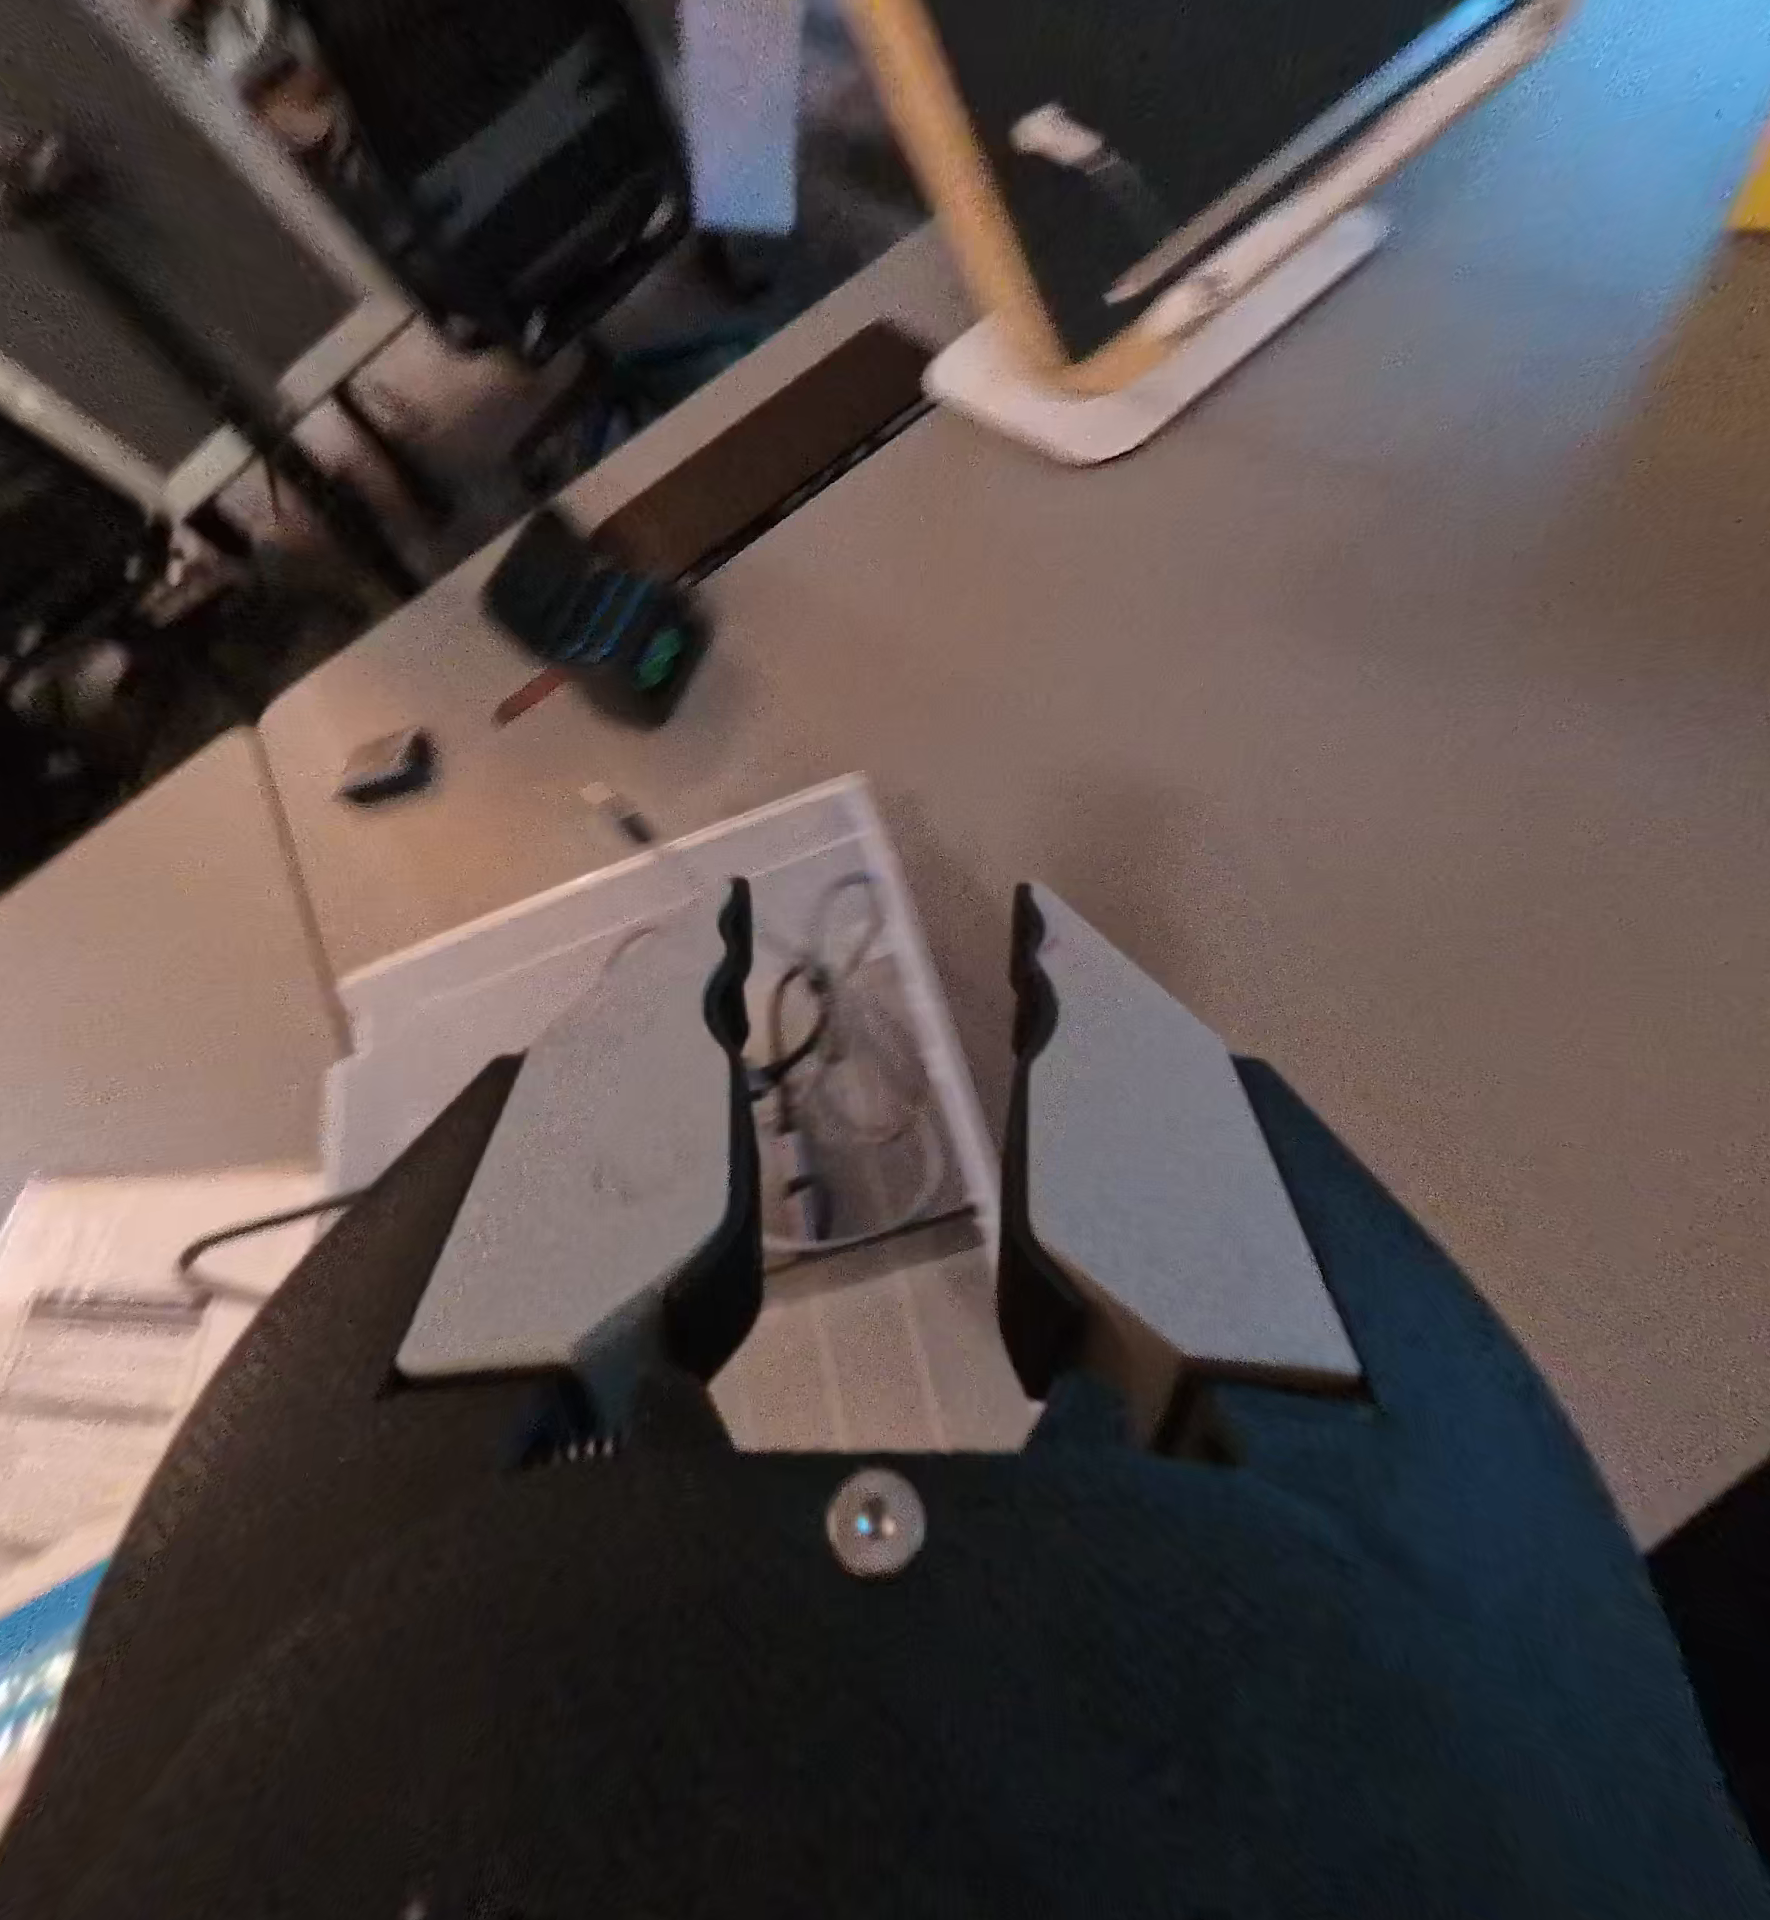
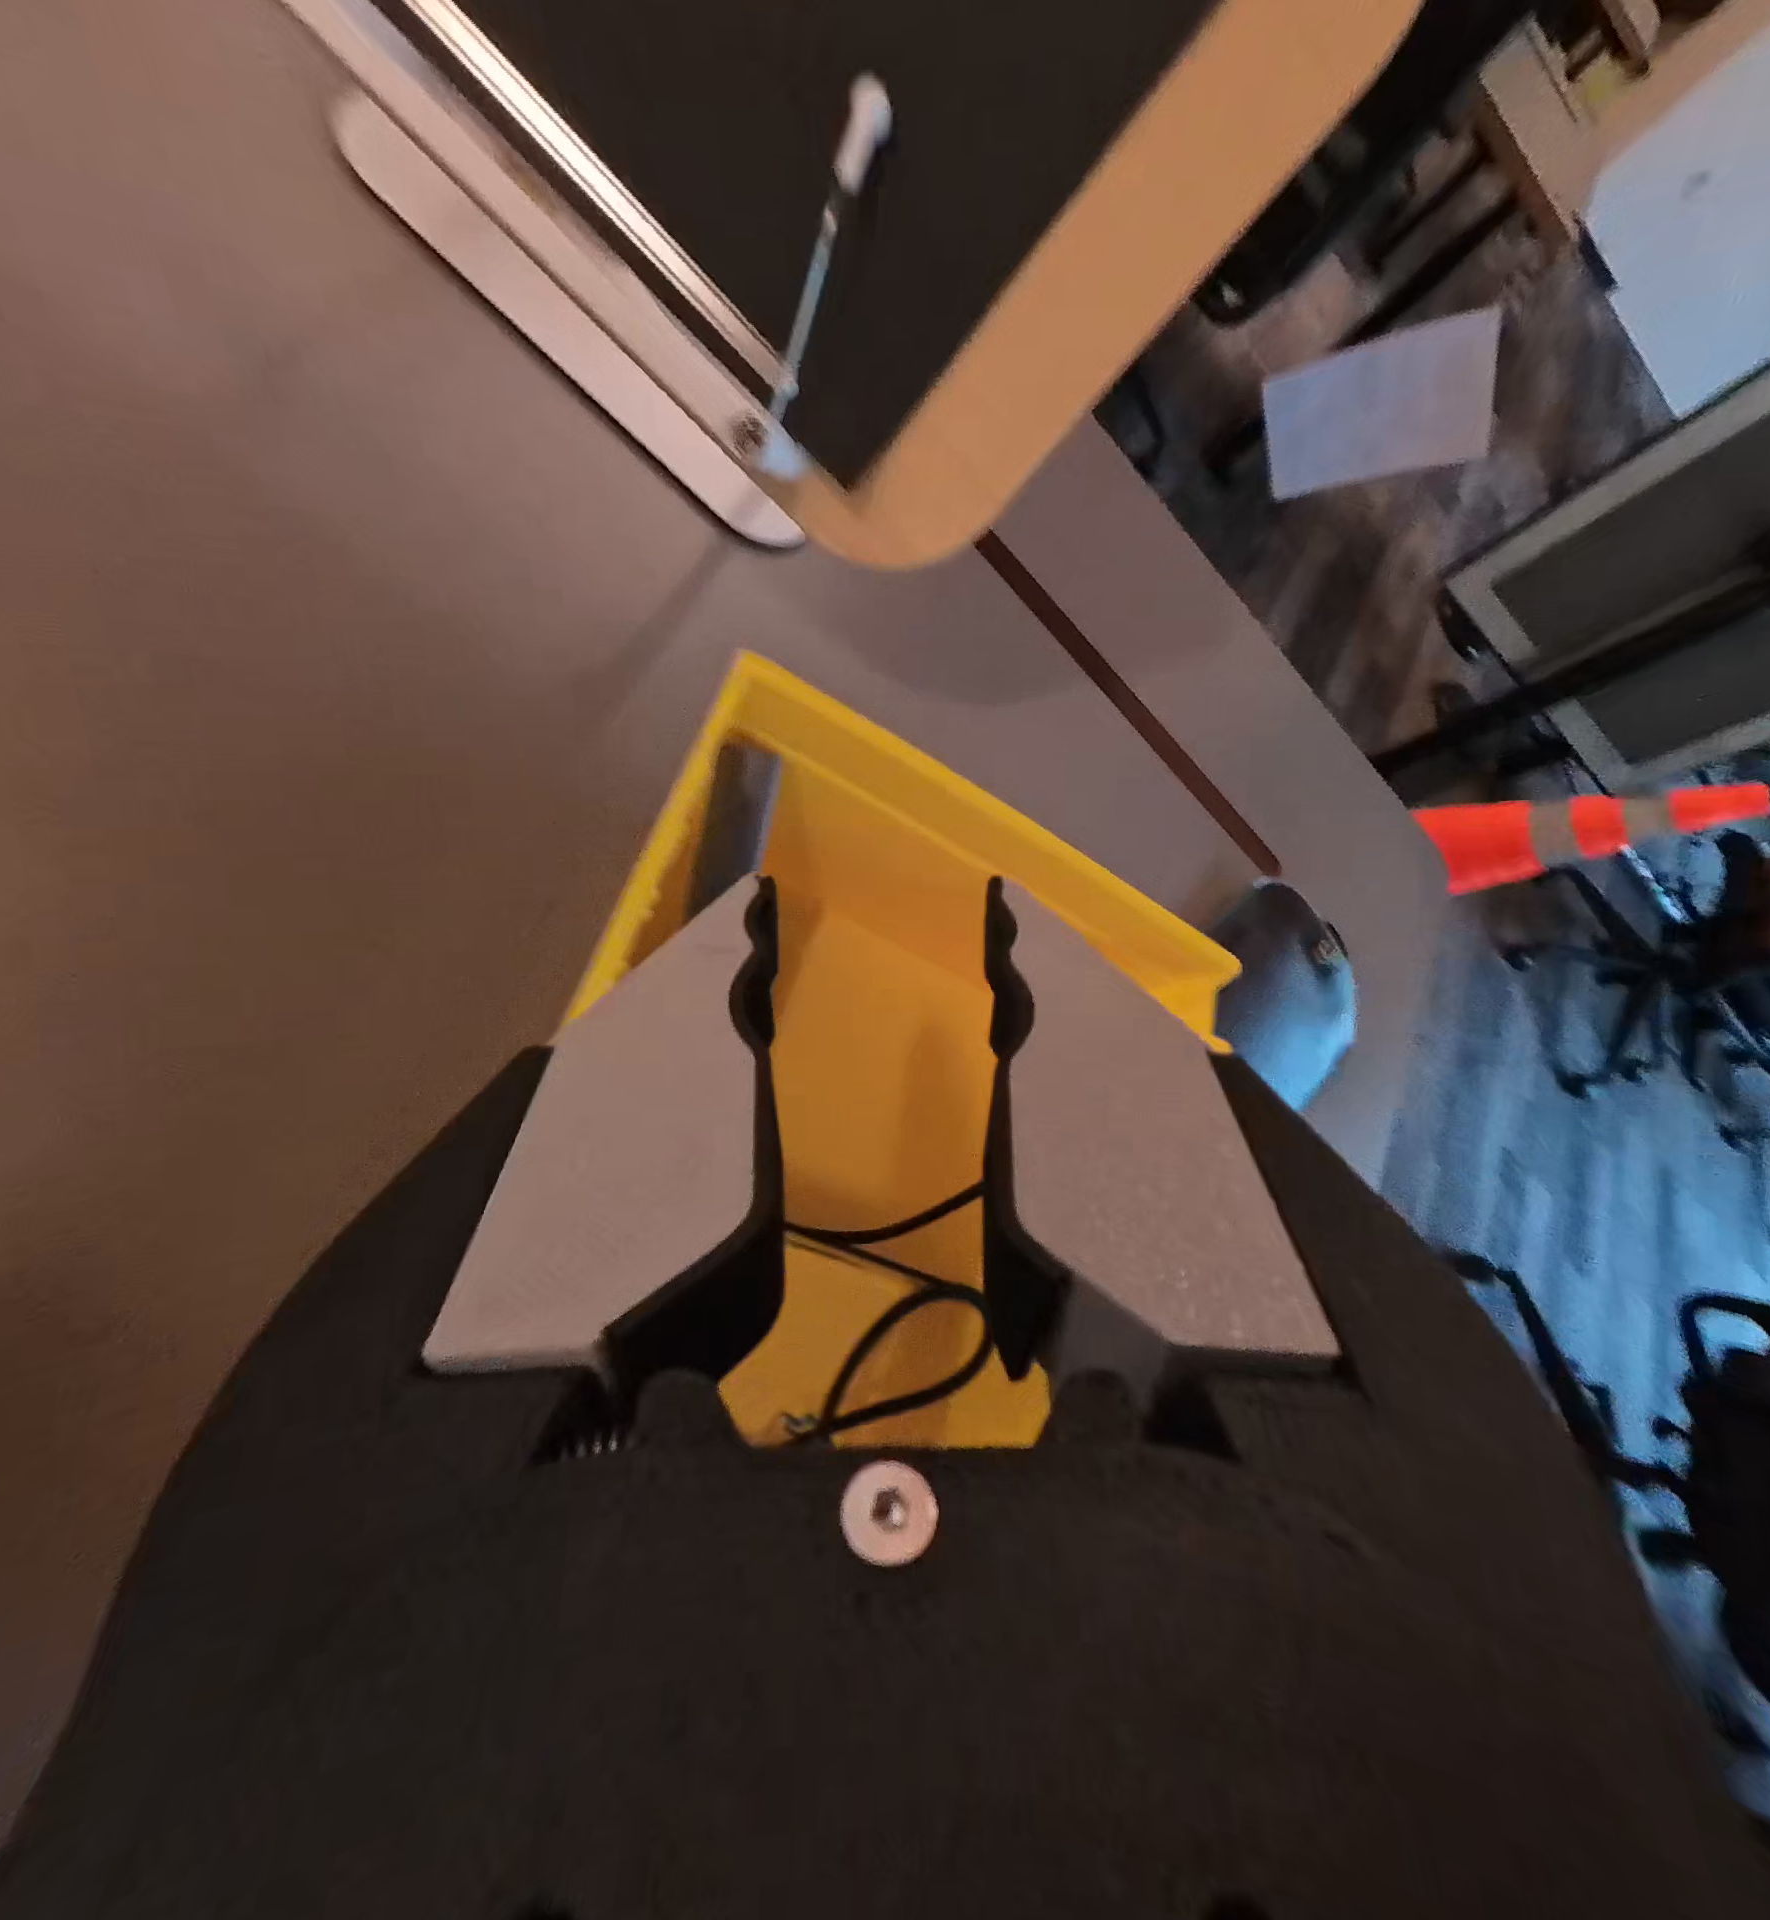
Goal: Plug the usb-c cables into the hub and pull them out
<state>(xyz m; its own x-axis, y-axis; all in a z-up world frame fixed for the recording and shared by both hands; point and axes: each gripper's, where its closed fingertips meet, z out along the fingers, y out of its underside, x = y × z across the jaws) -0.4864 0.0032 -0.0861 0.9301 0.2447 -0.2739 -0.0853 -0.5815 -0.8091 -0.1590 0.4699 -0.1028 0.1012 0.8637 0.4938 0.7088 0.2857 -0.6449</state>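
- Grey surface (image 1: pixel 1276 727) is carrying a white tray (image 1: pixel 891 862) on your left and a yellow tray (image 2: pixel 860 769) on your right.
- Your left tongs (image 1: pixel 876 904) are hovering released over the white tray, where cables (image 1: pixel 808 997) are lying coiled.
- Your right tongs (image 2: pixel 876 894) are hanging released, empty, above the yellow tray holding a black cable (image 2: pixel 902 1351).
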